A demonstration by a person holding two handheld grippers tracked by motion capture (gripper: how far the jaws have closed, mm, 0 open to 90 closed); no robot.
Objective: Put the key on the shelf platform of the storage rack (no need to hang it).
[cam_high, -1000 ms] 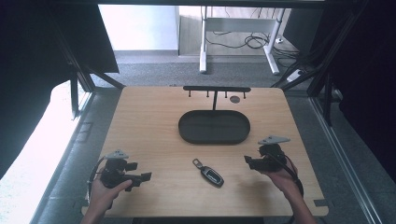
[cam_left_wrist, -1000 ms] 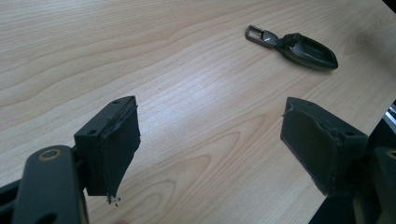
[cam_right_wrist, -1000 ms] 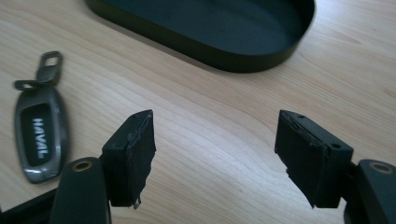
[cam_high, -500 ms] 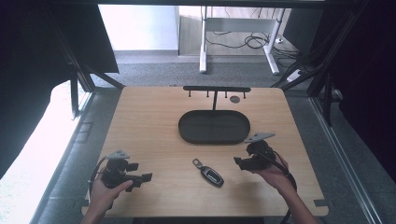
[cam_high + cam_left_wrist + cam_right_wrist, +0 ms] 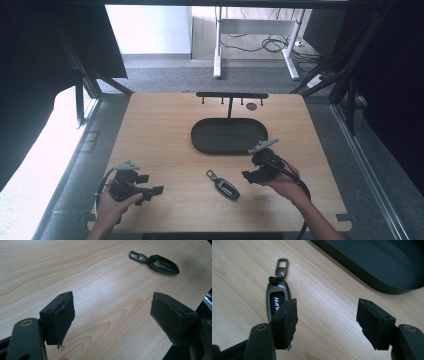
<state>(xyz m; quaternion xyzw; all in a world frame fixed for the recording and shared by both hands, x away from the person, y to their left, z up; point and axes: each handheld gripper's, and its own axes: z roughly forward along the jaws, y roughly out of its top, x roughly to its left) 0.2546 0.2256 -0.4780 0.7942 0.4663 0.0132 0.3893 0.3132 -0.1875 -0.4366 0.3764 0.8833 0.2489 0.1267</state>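
A wooden table (image 5: 150, 130) bears a black tray (image 5: 230, 136) and a key fob (image 5: 226, 187).

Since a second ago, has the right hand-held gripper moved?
Yes. In the high view the right hand-held gripper has shifted left, toward the key fob and away from the table's right edge. Its jaws have just been closing, with nothing between them.

The right gripper (image 5: 248, 175) now sits closer to the car key (image 5: 224, 185) than a second ago, having drifted from the right part of the table (image 5: 150, 130) toward its middle, and it tips down toward the key. Its jaws have just been closing and stand narrower, with nothing between them; in the right gripper view the key (image 5: 277, 298) lies just beyond the left pad (image 5: 287, 320).
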